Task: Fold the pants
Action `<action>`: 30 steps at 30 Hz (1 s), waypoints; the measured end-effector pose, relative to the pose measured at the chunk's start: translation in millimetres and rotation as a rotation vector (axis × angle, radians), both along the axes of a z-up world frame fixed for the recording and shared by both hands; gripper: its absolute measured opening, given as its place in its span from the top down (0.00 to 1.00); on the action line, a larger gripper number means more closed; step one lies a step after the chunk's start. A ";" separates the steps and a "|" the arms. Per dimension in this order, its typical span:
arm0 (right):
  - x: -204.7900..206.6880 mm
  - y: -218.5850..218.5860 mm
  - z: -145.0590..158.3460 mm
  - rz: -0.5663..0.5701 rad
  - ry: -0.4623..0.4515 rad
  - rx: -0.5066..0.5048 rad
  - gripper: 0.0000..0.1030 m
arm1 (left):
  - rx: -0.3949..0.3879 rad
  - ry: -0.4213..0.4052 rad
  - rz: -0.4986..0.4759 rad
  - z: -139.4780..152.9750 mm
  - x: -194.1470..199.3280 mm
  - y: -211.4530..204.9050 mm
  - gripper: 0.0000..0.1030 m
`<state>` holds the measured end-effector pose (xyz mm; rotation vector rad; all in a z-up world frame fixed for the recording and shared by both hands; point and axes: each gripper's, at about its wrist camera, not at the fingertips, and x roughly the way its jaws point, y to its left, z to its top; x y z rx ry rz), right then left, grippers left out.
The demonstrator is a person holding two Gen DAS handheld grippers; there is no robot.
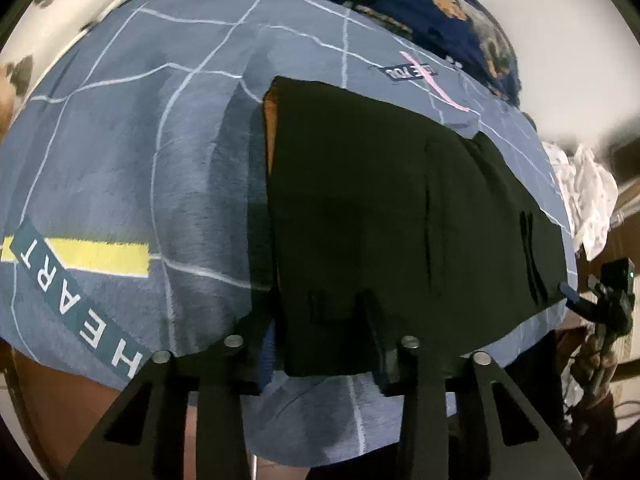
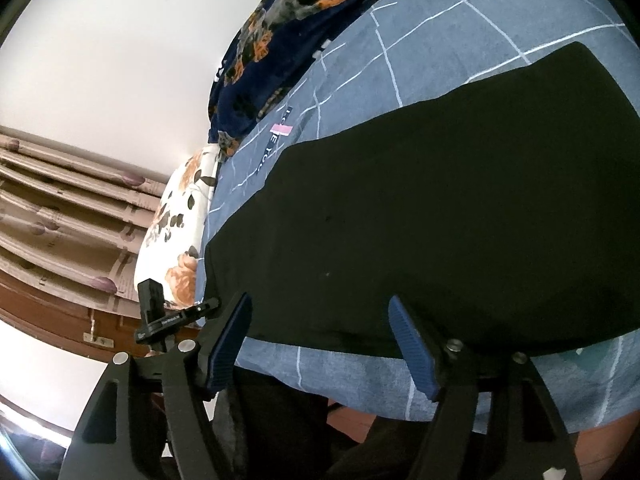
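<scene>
Bedspread (image 1: 120, 168) under black pants (image 1: 380, 208); left gripper (image 1: 320, 312) grip unclear, right gripper (image 2: 320, 344) open.

Bed cover (image 1: 120, 168): broad bare stretch left of the black pants (image 1: 380, 208), flat, nothing standing on it. Bare cover also in a narrow strip along the near edge (image 2: 340, 372), between the pants' hem and the drop-off. Far side blocked by a heaped dark floral blanket (image 1: 420, 8); a floral pillow (image 2: 176, 236) closes one end of the bed. White crumpled cloth (image 1: 588, 196) lies off the right end. Pants lie flat and low, no barrier to passing over.
</scene>
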<state>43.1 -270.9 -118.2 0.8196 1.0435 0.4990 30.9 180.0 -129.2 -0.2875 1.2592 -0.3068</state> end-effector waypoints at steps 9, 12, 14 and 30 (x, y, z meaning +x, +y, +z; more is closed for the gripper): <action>1.8 -2.4 -4.4 -0.007 0.013 0.005 0.31 | -0.203 -0.068 0.110 30.8 -10.4 19.1 0.70; 1.9 -1.1 -4.6 -0.002 0.014 0.004 0.31 | -0.168 -0.051 0.114 28.0 -8.7 15.0 0.70; 1.2 -0.8 -1.5 0.002 0.002 -0.002 0.31 | -0.187 -0.047 0.138 29.0 -8.3 16.6 0.71; 17.4 25.5 27.3 0.074 -0.075 0.125 0.27 | -0.231 -0.242 -0.042 130.5 -12.9 -87.6 0.74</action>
